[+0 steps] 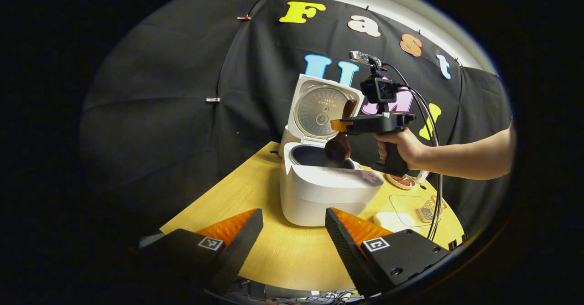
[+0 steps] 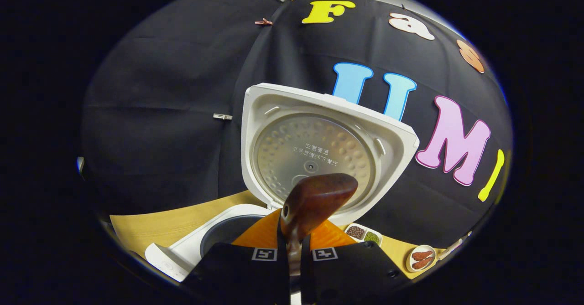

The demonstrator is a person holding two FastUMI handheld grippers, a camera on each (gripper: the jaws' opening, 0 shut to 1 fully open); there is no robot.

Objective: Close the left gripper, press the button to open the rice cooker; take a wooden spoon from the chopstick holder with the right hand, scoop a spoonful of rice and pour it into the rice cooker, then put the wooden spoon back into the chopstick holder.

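The white rice cooker [image 1: 319, 191] stands on the wooden table [image 1: 255, 177] with its lid [image 1: 321, 109] swung up and the dark inner pot [image 1: 310, 155] exposed. My left gripper [image 1: 294, 214] hovers open in front of the cooker, holding nothing. A hand [image 1: 401, 147] holds my right gripper [image 1: 340, 125] above the pot, shut on the wooden spoon [image 1: 338, 147], whose bowl hangs down over the pot's rim. In the right gripper view the right gripper [image 2: 294, 232] clamps the wooden spoon [image 2: 315, 198], whose handle end rises before the open lid [image 2: 319, 145]. Whether the spoon holds rice I cannot tell.
Right of the cooker sit a small dish of red pieces [image 1: 401, 181], a clear container [image 1: 429, 209] and a white object [image 1: 388, 218]. A divided dish of beans [image 2: 363, 235] lies behind the right gripper's fingers. Cables hang from the right gripper.
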